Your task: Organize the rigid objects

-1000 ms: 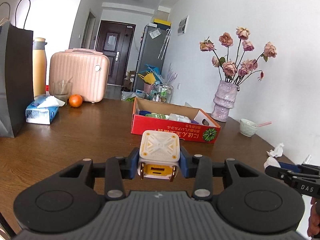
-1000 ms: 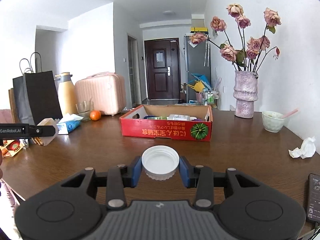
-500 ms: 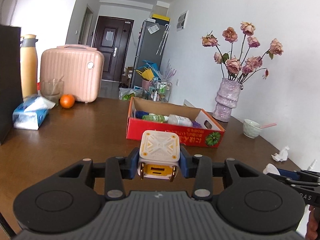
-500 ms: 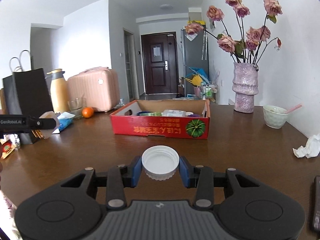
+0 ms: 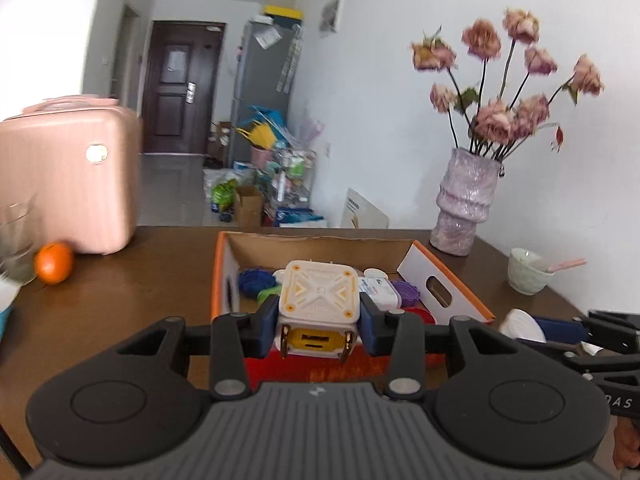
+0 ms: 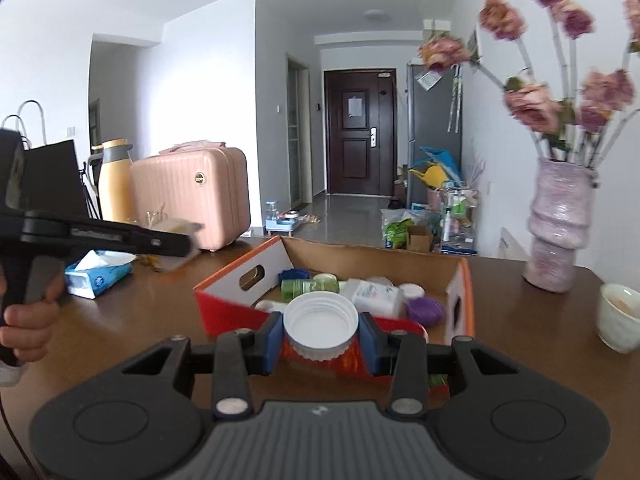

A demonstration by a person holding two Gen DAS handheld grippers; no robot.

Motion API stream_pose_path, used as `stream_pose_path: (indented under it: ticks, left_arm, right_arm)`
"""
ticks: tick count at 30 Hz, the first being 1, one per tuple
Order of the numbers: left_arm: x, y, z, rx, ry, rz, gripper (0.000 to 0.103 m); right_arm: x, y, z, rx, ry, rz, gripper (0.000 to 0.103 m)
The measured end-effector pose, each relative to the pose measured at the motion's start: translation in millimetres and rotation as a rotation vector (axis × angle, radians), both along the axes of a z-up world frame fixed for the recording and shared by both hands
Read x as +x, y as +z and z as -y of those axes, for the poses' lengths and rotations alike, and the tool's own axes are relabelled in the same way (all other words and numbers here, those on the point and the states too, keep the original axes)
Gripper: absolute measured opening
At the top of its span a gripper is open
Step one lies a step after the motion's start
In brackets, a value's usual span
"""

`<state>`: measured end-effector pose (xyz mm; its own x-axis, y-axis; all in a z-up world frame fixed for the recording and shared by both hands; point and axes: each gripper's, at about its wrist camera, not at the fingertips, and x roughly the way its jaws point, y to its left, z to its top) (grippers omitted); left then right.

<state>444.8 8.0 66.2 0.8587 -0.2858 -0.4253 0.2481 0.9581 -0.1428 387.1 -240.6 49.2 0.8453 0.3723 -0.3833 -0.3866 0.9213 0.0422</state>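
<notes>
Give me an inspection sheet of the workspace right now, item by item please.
Surface: brown wooden table.
Job's things: red cardboard box holding caps and small containers; white plug adapter; white lid.
Clutter: pink case, orange, tissue pack, vase, cup.
Grippers: left gripper shut on the adapter; right gripper shut on the lid.
Cables: nothing seen.
Surroundings: dark door, fridge.
</notes>
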Motion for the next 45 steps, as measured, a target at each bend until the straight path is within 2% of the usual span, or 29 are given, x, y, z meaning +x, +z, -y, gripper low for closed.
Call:
stream_pose_path:
  ticks: [3, 5, 10, 17, 18, 19, 20, 22, 25, 27, 30, 31, 33, 35, 39, 45]
  left_arm:
    - [45, -8, 10, 0.039, -0.026, -0.034, 0.040]
    - [71, -16, 16, 0.064, -0.033, -0.064, 0.040]
    - [129, -39, 27, 0.056, -0.035, -0.158, 0.040]
    - [185, -64, 43, 0.048, 0.011, -0.276, 0.041]
    - [189, -66, 43, 0.047, 0.014, -0.290, 0.041]
    - [190, -68, 43, 0.045, 0.013, -0.285, 0.041]
    - [190, -68, 44, 0.044, 0.003, -0.272, 0.047]
    - [190, -66, 47, 0.063, -0.006, -0.255, 0.050]
    - [184, -61, 49, 0.093, -0.017, -0.242, 0.056]
    - [181, -53, 47, 0.097, -0.012, -0.239, 0.073]
    - [175, -38, 46, 0.132, -0.001, -0.232, 0.083]
    - [175, -33, 47, 0.141, 0.004, -0.235, 0.085]
    - [169, -20, 43, 0.150, 0.031, -0.239, 0.097]
    - [157, -6, 39, 0.160, 0.061, -0.224, 0.102]
    - [125, 21, 32, 0.167, 0.114, -0.185, 0.103]
    - [65, 54, 28, 0.205, 0.179, -0.070, 0.103]
  right_arm:
    - [41, -3, -10, -0.033, 0.009, -0.010, 0.039]
    - [65, -6, -9, -0.063, -0.029, -0.018, 0.039]
    - [120, -20, 15, -0.116, -0.108, -0.078, 0.039]
    - [183, -48, 37, -0.090, -0.148, -0.182, 0.040]
    - [187, -51, 36, -0.096, -0.146, -0.186, 0.042]
    - [191, -54, 35, -0.104, -0.142, -0.189, 0.052]
    - [193, -56, 32, -0.111, -0.142, -0.194, 0.055]
    - [195, -56, 32, -0.105, -0.147, -0.184, 0.063]
    - [197, -48, 37, -0.067, -0.142, -0.179, 0.066]
    - [198, -38, 42, -0.031, -0.131, -0.193, 0.067]
    - [204, -20, 48, 0.033, -0.099, -0.256, 0.068]
    - [206, -14, 48, 0.053, -0.090, -0.276, 0.071]
    - [209, -2, 50, 0.095, -0.075, -0.322, 0.075]
    - [207, 8, 50, 0.109, -0.078, -0.356, 0.078]
    - [185, 28, 41, 0.049, -0.096, -0.353, 0.083]
    - [135, 66, 31, 0.022, -0.097, -0.290, 0.092]
